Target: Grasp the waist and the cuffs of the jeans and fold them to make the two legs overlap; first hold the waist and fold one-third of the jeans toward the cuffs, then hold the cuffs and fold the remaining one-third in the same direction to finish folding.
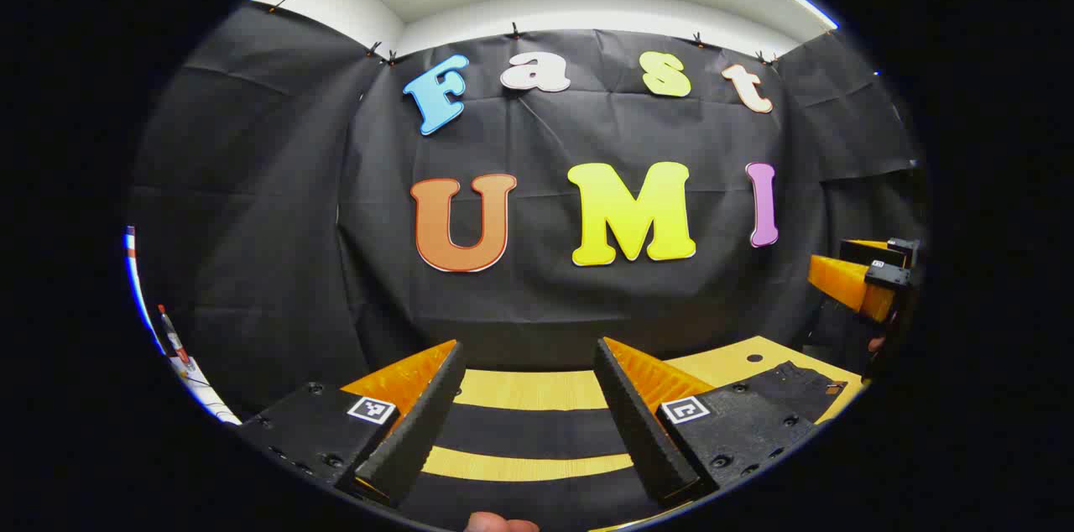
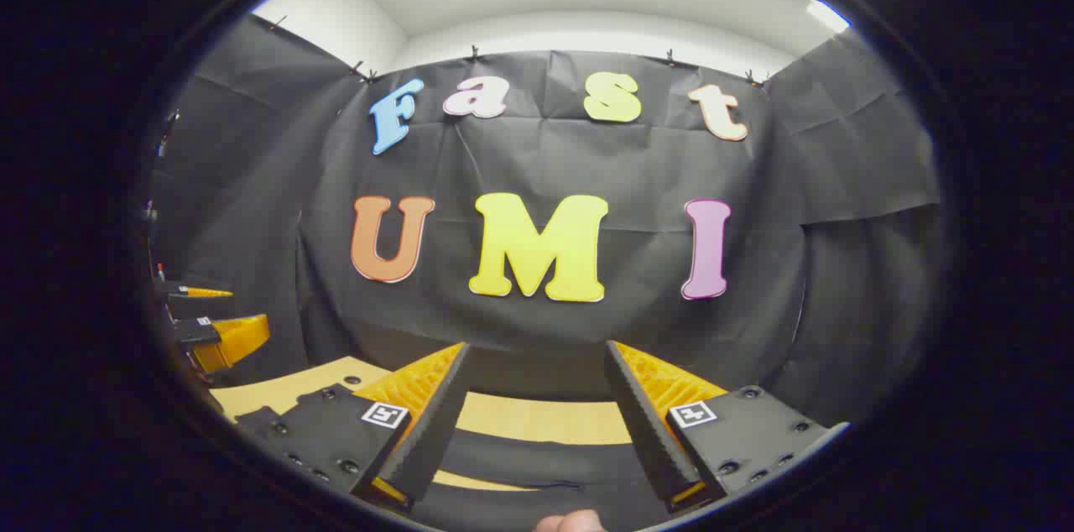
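Observation:
Black jeans (image 1: 537,431) lie flat on a light wooden table (image 1: 529,389); in the left gripper view two dark bands cross below my fingers, with table showing between them. One end of the jeans with a small tag (image 1: 797,385) lies to the right. My left gripper (image 1: 529,345) hangs above the cloth, open and empty. In the right gripper view the jeans (image 2: 537,452) also pass under my right gripper (image 2: 537,345), which is open, holding nothing. Each gripper appears at the side of the other's view: right gripper (image 1: 864,280), left gripper (image 2: 214,335).
The black cloth wall (image 1: 537,289) closes off the far side of the table and wraps round both sides. A small hole (image 1: 754,357) marks the tabletop at the right. A marker (image 1: 172,337) lies on a white surface at far left. A fingertip (image 2: 570,522) shows at the bottom edge.

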The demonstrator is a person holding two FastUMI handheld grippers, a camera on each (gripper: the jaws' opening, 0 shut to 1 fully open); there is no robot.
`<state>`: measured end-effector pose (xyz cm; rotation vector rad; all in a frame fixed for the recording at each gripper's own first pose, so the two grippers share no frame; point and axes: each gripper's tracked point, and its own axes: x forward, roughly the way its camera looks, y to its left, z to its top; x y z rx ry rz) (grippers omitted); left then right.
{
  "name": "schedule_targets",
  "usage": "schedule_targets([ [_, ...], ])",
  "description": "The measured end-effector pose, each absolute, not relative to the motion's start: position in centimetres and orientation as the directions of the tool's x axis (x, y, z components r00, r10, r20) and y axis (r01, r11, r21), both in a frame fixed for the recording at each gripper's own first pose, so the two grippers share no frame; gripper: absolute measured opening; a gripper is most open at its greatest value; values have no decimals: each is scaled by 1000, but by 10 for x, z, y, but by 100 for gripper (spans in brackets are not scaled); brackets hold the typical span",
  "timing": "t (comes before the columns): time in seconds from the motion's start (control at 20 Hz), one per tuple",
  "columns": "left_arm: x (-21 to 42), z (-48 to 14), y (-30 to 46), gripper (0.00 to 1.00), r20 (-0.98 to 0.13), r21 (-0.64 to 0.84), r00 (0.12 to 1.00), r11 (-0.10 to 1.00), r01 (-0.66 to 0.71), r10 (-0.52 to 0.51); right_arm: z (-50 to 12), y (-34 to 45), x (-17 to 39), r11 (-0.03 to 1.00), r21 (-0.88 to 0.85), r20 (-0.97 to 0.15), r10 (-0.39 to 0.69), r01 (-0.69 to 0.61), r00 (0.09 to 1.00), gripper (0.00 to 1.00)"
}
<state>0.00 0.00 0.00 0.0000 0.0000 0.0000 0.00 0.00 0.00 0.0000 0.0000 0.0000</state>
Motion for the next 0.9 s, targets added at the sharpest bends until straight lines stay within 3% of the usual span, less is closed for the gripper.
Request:
schedule_targets([
  [0.9, 14, -21, 5, 99, -59, -4, 998, 1000, -17, 16, -24, -38, 12, 998, 4, -64, -69, 69, 996, 97],
])
